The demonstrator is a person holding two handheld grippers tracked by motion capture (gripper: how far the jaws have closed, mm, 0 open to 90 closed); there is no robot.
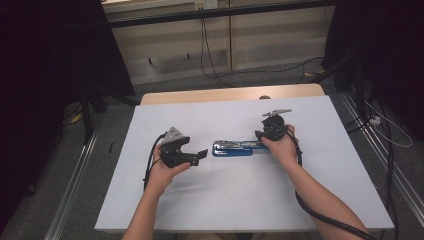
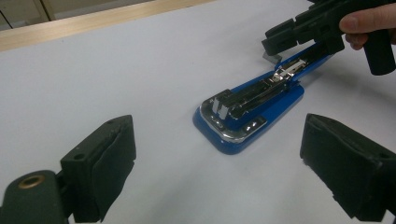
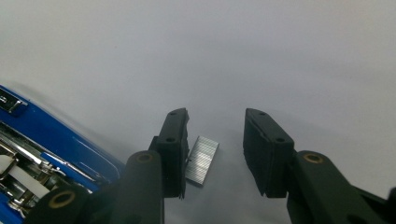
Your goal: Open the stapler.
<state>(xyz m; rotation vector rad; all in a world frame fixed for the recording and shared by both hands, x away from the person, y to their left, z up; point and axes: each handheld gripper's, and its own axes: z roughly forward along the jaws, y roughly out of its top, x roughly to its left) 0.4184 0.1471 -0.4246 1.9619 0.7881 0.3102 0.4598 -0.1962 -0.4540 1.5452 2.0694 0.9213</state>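
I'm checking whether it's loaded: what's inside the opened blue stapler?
The blue stapler lies open, baring its shiny metal channel and spring; no staples visible there. Its far end is covered by the right gripper.

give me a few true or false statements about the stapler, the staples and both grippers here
1. The blue stapler lies opened on the white table. True.
2. A strip of staples lies between the jaws of the right gripper. True.
3. The right gripper is clamped tight on the staples. False: one pad is at the strip, but a gap shows on the other side.
4. The left gripper holds the stapler. False: its jaws stand wide apart, short of the stapler, with nothing between them.
5. The stapler is red. False: it is blue with shiny metal inside.
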